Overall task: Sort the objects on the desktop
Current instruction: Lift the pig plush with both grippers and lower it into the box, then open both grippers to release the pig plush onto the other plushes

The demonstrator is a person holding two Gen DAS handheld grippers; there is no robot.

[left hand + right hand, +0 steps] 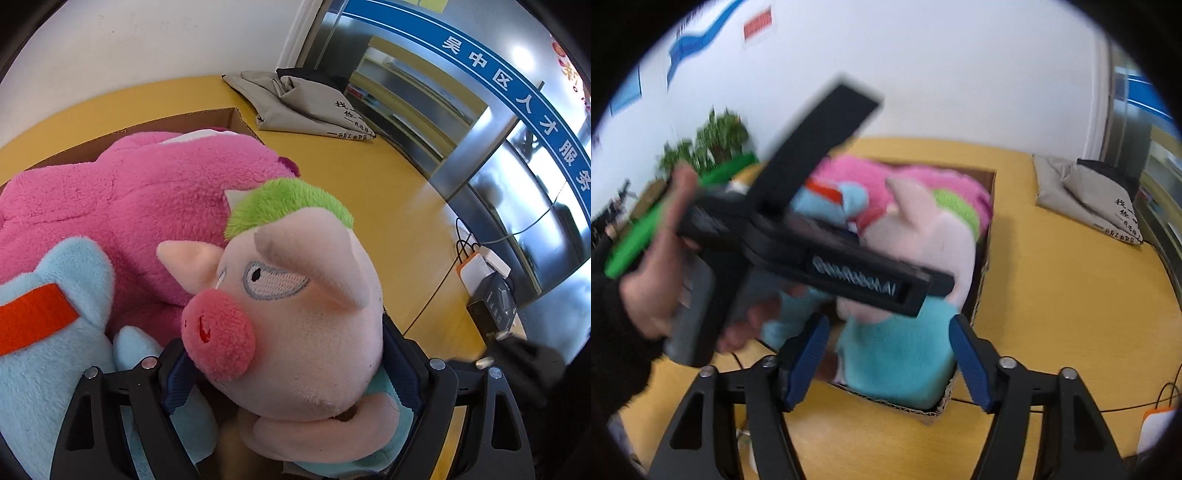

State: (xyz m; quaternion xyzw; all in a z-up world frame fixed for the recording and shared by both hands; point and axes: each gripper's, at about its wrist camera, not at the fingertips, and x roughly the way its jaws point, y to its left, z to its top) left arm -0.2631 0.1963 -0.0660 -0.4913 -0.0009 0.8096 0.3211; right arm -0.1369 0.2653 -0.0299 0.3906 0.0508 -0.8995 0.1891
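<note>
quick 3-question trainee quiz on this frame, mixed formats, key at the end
1. True or false: the left gripper has the pig plush between its fingers.
2. The pig plush and the pink plush sit in what? A) cardboard box B) grey cloth bag C) wire basket
3. Fill in: the tuft on top of the pig's head is ____.

Key:
1. True: the pig's head sits between the blue pads; whether they press on it cannot be told.
2. A. The right wrist view shows the box walls around the plush toys, on the yellow table.
3. Green.
</note>
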